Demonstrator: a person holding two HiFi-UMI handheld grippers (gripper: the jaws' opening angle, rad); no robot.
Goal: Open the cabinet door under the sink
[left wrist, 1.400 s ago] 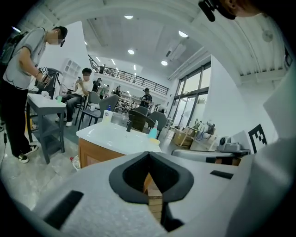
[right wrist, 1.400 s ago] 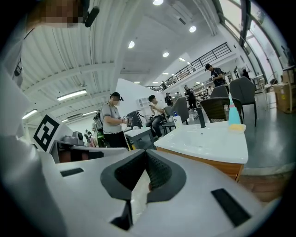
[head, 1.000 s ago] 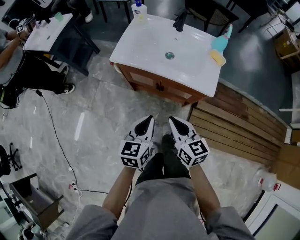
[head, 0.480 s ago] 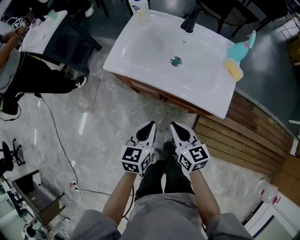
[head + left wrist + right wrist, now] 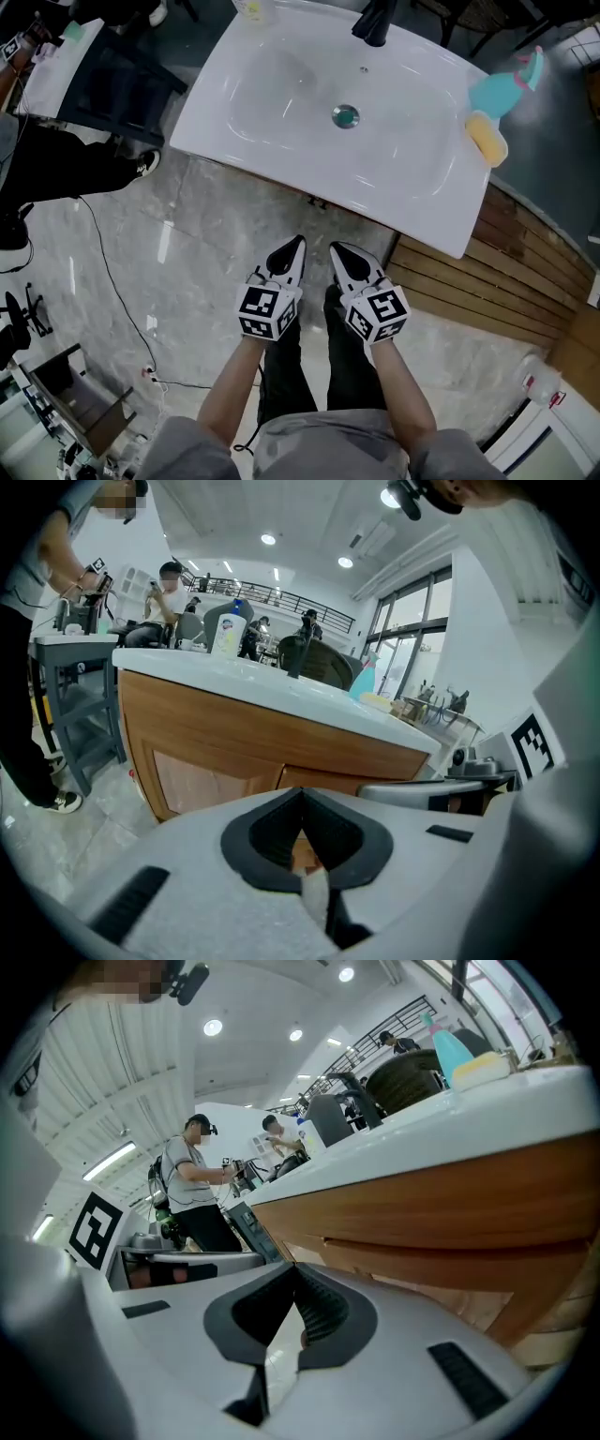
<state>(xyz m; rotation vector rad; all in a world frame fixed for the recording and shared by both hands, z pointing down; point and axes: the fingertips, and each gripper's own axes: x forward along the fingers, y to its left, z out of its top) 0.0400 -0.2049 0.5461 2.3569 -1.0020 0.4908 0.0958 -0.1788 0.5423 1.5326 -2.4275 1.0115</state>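
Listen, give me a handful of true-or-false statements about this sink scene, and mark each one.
1. The left gripper and the right gripper are both shut and empty. True.
2. The left gripper is clamped on a cabinet handle. False: it hangs short of the cabinet doors, touching nothing.
3. A yellow sponge lies beside a teal bottle on the sink top. True.
4. One cabinet door stands open. False: both look closed in the left gripper view.
5. The faucet is white. False: it is black.
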